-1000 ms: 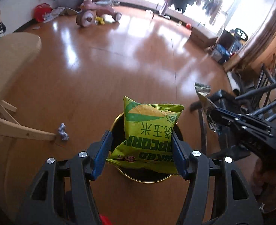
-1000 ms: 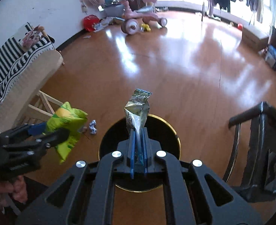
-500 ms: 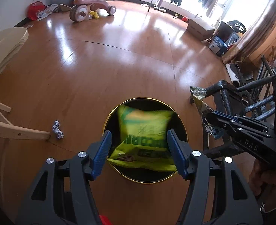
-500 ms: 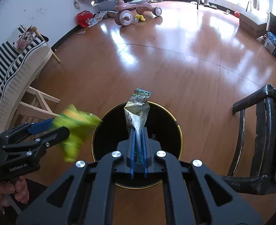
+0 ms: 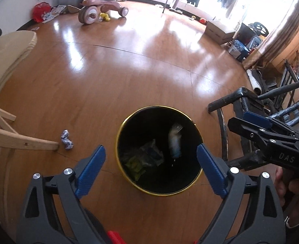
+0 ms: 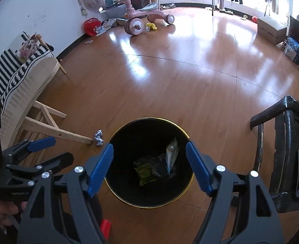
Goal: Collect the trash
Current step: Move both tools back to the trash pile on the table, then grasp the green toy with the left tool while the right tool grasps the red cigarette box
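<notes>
1. Only the left view catches the silver wrapper (image 5: 175, 140) blurred in the bin (image 5: 129, 179).
2. Left gripper (image 5: 151, 157), right gripper (image 6: 149, 159): jaws just sprung wide, empty; green bag (image 6: 146, 173) below them, in the bin.

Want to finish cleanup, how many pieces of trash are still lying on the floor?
1: a crumpled wrapper beside the wooden chair leg, left of the bin. More may be hidden.

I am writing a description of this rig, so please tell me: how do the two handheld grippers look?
Both look the same. The left gripper and the right gripper have black plastic arms with triangular cut-outs, round silver bolts and long blue pads lining the jaws. A small red part sits low between the arms. The right gripper's side bears white letters, "DAS".
</notes>
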### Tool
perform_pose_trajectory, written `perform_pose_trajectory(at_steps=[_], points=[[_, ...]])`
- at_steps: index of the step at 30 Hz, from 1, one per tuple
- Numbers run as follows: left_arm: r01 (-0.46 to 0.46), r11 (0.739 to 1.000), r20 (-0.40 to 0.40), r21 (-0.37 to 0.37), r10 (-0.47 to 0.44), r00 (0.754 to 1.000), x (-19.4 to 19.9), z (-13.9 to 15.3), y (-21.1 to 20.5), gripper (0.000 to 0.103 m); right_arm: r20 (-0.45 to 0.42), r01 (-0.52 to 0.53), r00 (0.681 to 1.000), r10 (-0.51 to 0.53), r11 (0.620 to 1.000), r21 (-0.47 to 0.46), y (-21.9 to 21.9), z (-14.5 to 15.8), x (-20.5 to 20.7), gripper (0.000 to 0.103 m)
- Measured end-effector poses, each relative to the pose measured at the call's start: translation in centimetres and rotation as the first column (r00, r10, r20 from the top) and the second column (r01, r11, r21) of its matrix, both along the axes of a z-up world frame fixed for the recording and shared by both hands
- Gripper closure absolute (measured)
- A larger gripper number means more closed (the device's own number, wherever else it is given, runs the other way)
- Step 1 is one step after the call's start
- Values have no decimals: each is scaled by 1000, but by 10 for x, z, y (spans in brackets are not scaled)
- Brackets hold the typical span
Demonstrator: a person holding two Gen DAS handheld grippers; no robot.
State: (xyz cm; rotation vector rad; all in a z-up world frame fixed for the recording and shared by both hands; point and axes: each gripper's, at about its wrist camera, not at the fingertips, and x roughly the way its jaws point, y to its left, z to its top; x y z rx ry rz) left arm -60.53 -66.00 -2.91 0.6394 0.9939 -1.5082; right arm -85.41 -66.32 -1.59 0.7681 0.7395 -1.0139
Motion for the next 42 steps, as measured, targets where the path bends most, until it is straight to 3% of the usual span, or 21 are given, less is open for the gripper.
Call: perform_pose_trajectory(at_steps=[3, 8, 12, 15, 21, 22, 23, 24, 27, 31, 36, 42], points=[[-19, 1000, 8, -6, 20, 1000, 11, 12, 7, 14, 5, -11, 1000, 11, 1000, -11, 1, 9, 6, 31], [-97, 994, -17, -56, 97, 995, 60, 58, 34, 14, 12, -74, 997, 75, 995, -65, 4, 40, 42, 31], [-246, 960, -26, -133, 245, 969, 132, 103, 85, 11, 43, -155, 986, 160, 982, -112, 14, 70, 96, 28], [-373, 908, -26, -191, 375, 927, 193, 134, 140, 11, 73, -245, 964, 257, 960, -138, 30, 91, 155, 27], [-578, 772, 45, -264, 608, 792, 299, 171, 275, 9, 127, -450, 873, 471, 879, -159, 88, 122, 291, 26], [-627, 732, 66, -267, 663, 746, 319, 173, 309, 9, 135, -486, 851, 508, 858, -163, 102, 127, 315, 26], [-654, 708, 72, -267, 692, 719, 330, 173, 328, 8, 141, -511, 834, 534, 843, -167, 114, 130, 332, 26], [-699, 665, 74, -263, 737, 672, 345, 171, 360, 8, 147, -541, 813, 564, 824, -169, 127, 133, 354, 25], [-790, 564, 76, -240, 822, 564, 373, 160, 428, 8, 159, -628, 745, 648, 761, -164, 168, 139, 416, 24], [-860, 469, 56, -201, 882, 468, 392, 133, 494, 8, 166, -730, 650, 742, 670, -135, 226, 133, 489, 24], [-909, 397, -16, -128, 916, 402, 395, 91, 532, 8, 159, -796, 581, 798, 598, -91, 274, 113, 546, 22], [-922, 381, -76, -67, 919, 386, 409, 61, 517, 8, 204, -824, 558, 805, 565, 24, 289, 80, 594, 22]])
